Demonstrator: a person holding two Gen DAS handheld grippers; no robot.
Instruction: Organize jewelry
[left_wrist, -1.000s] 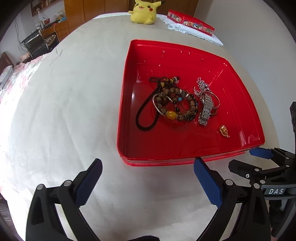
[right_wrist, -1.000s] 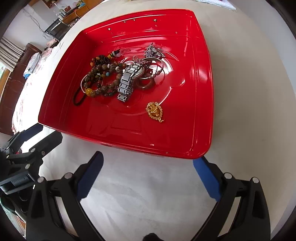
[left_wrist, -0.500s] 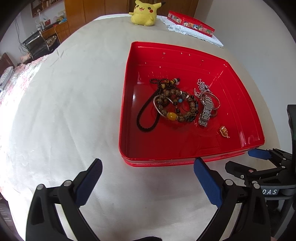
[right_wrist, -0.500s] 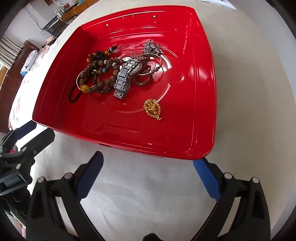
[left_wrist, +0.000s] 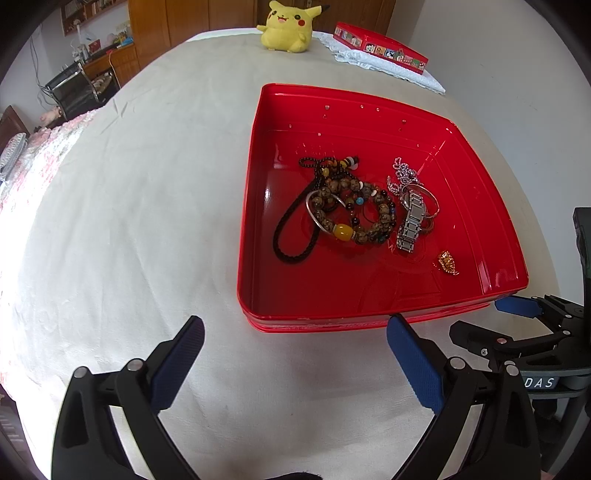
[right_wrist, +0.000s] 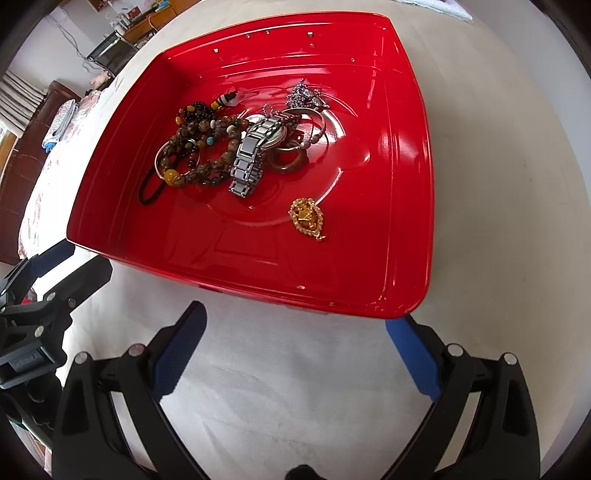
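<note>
The red tray (right_wrist: 406, 155) fills the upper middle of the right wrist view, jewelry heaped inside: beaded bracelets (right_wrist: 195, 147), a silver watch (right_wrist: 251, 162), a gold brooch (right_wrist: 308, 218). Both the left gripper (left_wrist: 295, 362) and right gripper (right_wrist: 295, 350) hang empty, fingers spread, before its near rim.

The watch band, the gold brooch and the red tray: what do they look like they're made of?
Watch band: polished metal, probably steel; bright silvery links with sharp glints.
Gold brooch: gold-coloured metal, ornate and shiny; real gold or plating, I cannot tell.
Red tray: glossy moulded plastic, judging by smooth highlights and ridges.
</note>
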